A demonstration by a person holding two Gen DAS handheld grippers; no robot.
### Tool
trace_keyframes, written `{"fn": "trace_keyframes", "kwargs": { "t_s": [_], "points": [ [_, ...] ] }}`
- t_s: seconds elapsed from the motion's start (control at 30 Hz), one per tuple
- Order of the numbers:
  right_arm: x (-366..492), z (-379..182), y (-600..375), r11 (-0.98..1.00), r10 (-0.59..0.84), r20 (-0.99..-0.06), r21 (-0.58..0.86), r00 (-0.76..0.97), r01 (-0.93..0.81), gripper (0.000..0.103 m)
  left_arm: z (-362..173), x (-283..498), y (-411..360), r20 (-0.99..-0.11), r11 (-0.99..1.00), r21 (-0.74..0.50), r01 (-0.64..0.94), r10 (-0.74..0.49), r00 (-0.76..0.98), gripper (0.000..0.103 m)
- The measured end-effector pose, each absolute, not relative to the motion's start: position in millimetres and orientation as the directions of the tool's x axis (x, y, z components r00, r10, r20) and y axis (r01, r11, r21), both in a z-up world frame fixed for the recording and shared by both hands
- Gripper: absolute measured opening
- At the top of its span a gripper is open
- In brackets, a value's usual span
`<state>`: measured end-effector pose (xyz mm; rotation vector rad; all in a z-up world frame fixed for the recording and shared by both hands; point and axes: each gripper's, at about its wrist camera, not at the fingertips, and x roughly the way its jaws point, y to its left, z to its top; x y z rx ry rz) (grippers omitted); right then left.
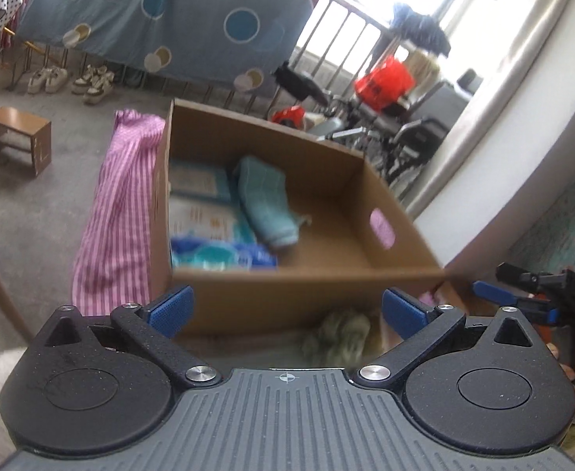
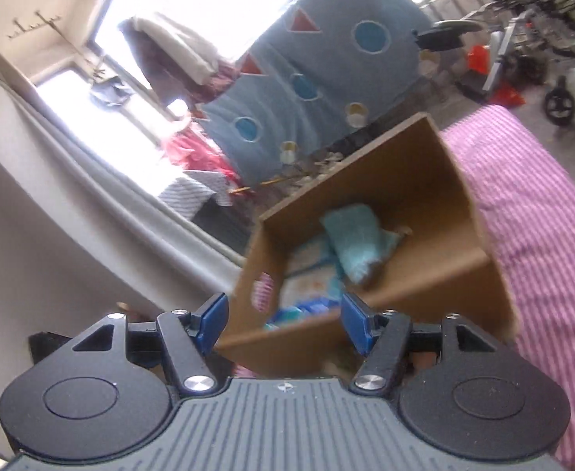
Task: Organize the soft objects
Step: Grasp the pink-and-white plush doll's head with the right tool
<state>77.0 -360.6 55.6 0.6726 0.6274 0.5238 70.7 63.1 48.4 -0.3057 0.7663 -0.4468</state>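
Just below the left gripper (image 1: 285, 308), between its blue pads and the cardboard box (image 1: 287, 294), lies a fuzzy olive-green bundle (image 1: 342, 337), blurred, probably a soft cloth or plush. The jaws stand spread wide with nothing between them. The bundle sits slightly right of the gripper's centre line and outside the box, against its near wall; its long axis cannot be told through the blur. The right gripper (image 2: 283, 324) also stands open and empty, aimed at the box's near corner, and in the left view it hangs further right. So the left hand looks the nearer one for the next pick. Inside the box a rolled teal towel (image 1: 266, 200) lies with its long axis running away from the camera, beside flat blue-and-white packets (image 1: 209, 235). The box rests on pink-striped bedding (image 1: 115, 212).
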Motion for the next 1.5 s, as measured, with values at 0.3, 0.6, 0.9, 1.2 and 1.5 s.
{"fn": "trace_keyframes", "kwargs": {
  "t_s": [0.3,0.6,0.9,1.2,1.5],
  "points": [
    [38.5,-19.7,-363.2,0.759,0.463,-0.525,0.651,0.714,-0.014,0.067,5.0,58.9,-26.2,-0.656,0.710,-0.454,0.538,-0.675,0.337,0.101],
    [54.4,-47.0,-367.6,0.762,0.496,-0.553,0.647,0.670,-0.030,0.080,-27.4,66.6,-91.7,-0.737,0.697,-0.377,0.611,-0.625,0.258,0.095],
    [68.8,-72.0,-375.9,0.725,0.546,-0.561,0.689,0.622,-0.015,0.080,-34.8,68.8,-102.4,-0.757,0.694,-0.362,0.622,-0.609,0.238,0.095],
    [72.9,-85.7,-361.2,0.719,0.584,-0.573,0.694,0.574,-0.039,0.080,-42.3,72.3,-111.6,-0.757,0.709,-0.386,0.590,-0.609,0.236,0.094],
    [53.9,-71.6,-367.1,0.743,0.534,-0.586,0.670,0.609,-0.007,0.076,-34.1,63.0,-122.8,-0.727,0.659,-0.412,0.629,-0.654,0.209,0.094]
  ]
}}
